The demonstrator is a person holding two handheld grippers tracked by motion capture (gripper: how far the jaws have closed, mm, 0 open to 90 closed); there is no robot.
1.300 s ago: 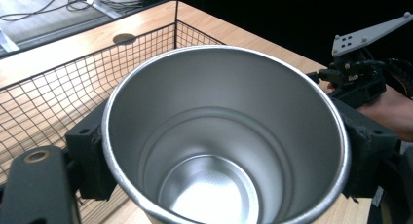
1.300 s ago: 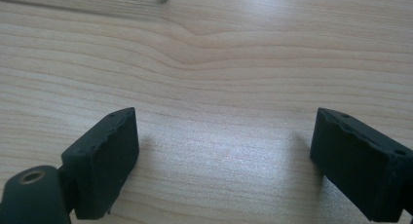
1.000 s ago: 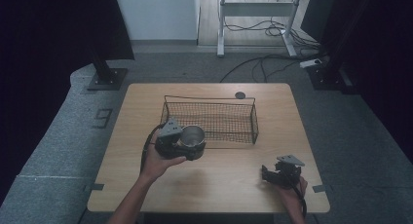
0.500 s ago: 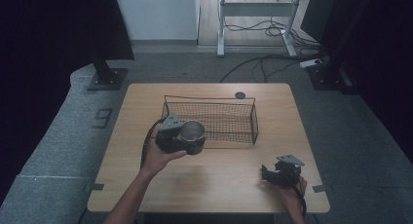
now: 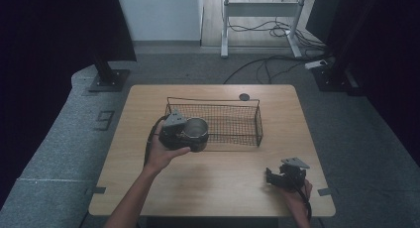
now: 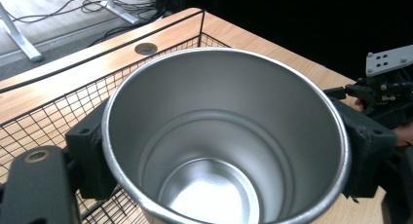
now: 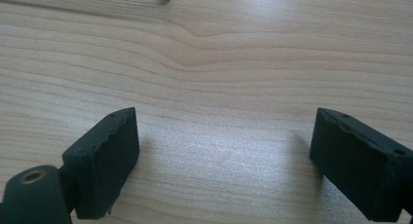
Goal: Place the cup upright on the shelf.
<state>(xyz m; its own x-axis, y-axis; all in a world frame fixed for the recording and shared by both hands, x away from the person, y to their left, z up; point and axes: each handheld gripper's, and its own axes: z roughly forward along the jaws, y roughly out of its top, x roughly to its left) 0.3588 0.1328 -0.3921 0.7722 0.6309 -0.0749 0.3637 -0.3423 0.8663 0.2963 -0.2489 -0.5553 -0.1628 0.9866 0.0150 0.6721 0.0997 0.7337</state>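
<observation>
A shiny steel cup (image 5: pixel 196 132) is held at the front left corner of the black wire basket (image 5: pixel 233 121), just above its rim. My left gripper (image 5: pixel 190 139) is shut on the steel cup. In the left gripper view the steel cup (image 6: pixel 224 136) opens toward the camera, empty, with a black jaw pressed on each side, and the wire basket (image 6: pixel 58 112) lies behind it. My right gripper (image 5: pixel 271 177) rests low at the table's front right, open. In the right gripper view the right gripper (image 7: pixel 224 156) has its jaws wide apart over bare wood, nothing between them.
The wooden table (image 5: pixel 148 188) has a round cable hole (image 5: pixel 243 96) behind the basket. The left gripper view also shows the other gripper (image 6: pixel 384 87) at the right edge. Cables and a metal stand lie on the floor beyond the table.
My left gripper has carried the steel cup slightly up and toward the basket's front left corner. The right gripper has stayed still.
</observation>
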